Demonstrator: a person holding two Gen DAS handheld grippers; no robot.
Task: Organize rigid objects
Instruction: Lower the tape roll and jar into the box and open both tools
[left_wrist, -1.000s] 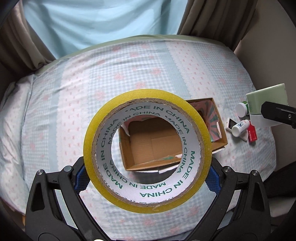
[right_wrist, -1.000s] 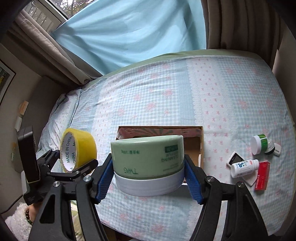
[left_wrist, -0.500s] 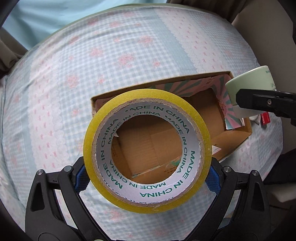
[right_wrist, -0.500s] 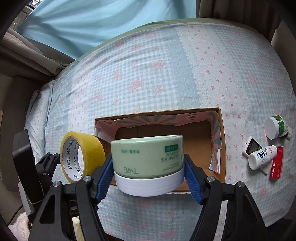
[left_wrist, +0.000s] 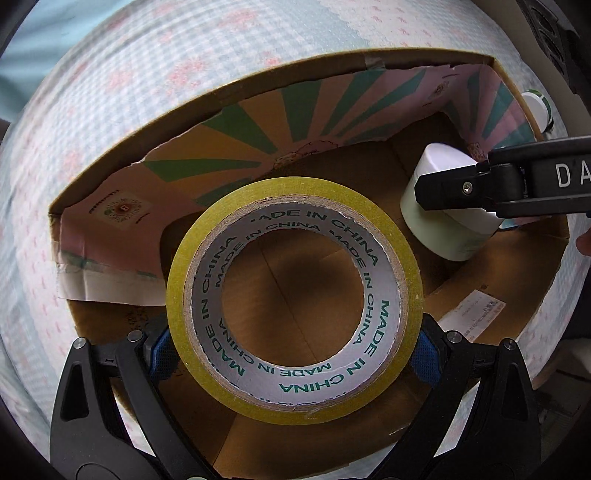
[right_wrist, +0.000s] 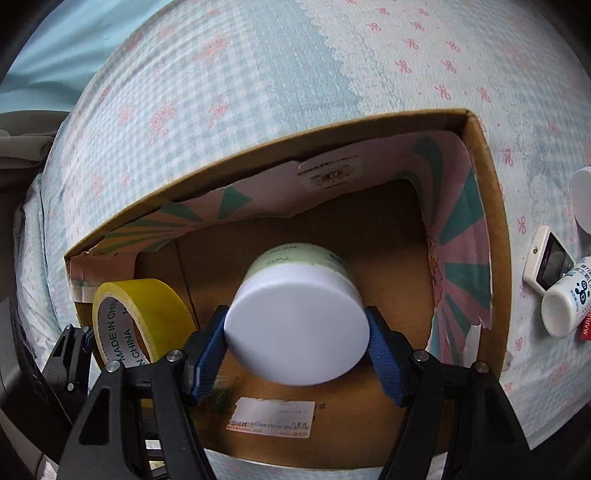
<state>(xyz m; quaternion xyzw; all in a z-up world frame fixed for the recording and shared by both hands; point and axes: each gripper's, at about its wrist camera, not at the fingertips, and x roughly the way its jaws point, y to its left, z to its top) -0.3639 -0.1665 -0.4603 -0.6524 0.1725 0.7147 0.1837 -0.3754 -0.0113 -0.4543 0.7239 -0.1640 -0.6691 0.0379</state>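
Both grippers hang over the open cardboard box (right_wrist: 480, 177) on the bed, each with something pinched between its blue pads. The left gripper (left_wrist: 293, 354) clamps a roll of yellow packing tape (left_wrist: 295, 295) by its outer rim, the hole facing the camera so the brown box floor shows through it. The roll sits within the box's left part, and I cannot tell whether it touches the floor. The right gripper (right_wrist: 297, 350) squeezes a pale green jar with a white lid (right_wrist: 295, 325), tilted so the lid faces the camera and the green body points down into the box, nearer its right side.

Torn pink and green printed flaps (left_wrist: 258, 122) fold inward along the far wall and right wall, crowding the space above the floor. A white shipping label (right_wrist: 271, 417) is stuck on the near inside wall.

Outside the box, to its right on the checked blue and pink bedspread (right_wrist: 258, 55), lie a small white bottle (right_wrist: 565, 306), a little white device with a screen (right_wrist: 546, 262), a red packet (right_wrist: 585, 321) and another white jar (right_wrist: 581, 203) at the edge of view.
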